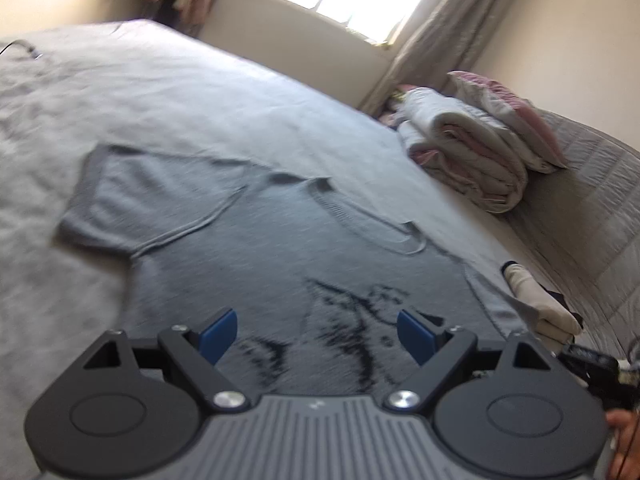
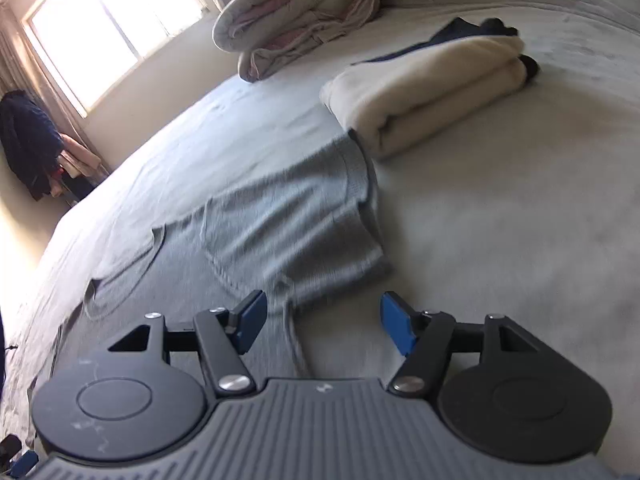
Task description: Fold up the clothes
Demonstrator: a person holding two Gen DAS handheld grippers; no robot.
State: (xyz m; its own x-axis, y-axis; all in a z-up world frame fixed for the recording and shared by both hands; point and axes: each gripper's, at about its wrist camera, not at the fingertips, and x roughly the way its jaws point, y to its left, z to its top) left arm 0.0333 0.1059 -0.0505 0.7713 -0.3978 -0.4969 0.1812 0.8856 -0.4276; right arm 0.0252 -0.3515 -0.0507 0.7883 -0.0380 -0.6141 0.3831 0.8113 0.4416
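Observation:
A grey T-shirt (image 1: 248, 248) with a black print lies spread face up on the bed. My left gripper (image 1: 318, 334) hovers open over the printed chest, with nothing between its blue pads (image 1: 219, 334). In the right wrist view the T-shirt's sleeve (image 2: 304, 216) stretches toward a folded cream cloth. My right gripper (image 2: 325, 326) stands open just above the shirt's side edge below that sleeve, and its pads (image 2: 398, 330) press on nothing. The picture is blurred by motion.
A folded cream cloth (image 2: 432, 92) with a dark garment behind it lies beside the sleeve. A rolled duvet (image 2: 296, 20) and pillow (image 1: 512, 116) sit near the headboard. Dark clothes (image 2: 28, 144) hang by the window. A hand (image 1: 624, 436) shows at the right edge.

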